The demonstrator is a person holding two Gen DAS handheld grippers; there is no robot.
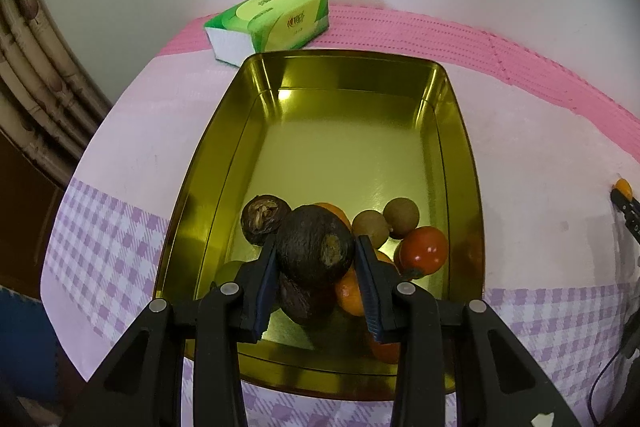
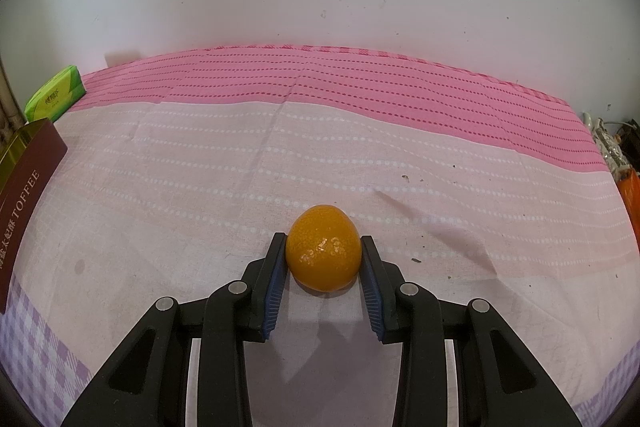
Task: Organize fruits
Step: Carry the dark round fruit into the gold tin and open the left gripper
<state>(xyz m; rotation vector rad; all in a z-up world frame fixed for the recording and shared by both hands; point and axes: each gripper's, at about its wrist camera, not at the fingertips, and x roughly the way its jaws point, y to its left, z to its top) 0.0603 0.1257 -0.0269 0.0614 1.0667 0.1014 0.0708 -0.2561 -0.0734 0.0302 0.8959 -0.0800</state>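
Black linkages of the left gripper (image 1: 316, 247) end in blue pads clamped on a dark brown fruit (image 1: 316, 247), held above the near end of a gold tin (image 1: 460, 155). Beneath and beyond it lie another dark fruit (image 1: 262, 219), two small tan fruits (image 1: 370, 227), a red one (image 1: 424, 251) to the right and orange fruits (image 1: 350, 293). Ahead, past the tin, sits a green tissue pack (image 1: 272, 21). Right gripper (image 2: 323, 255) pinches an orange (image 2: 323, 255) resting on the pink cloth (image 2: 400, 147), its pads touching both sides.
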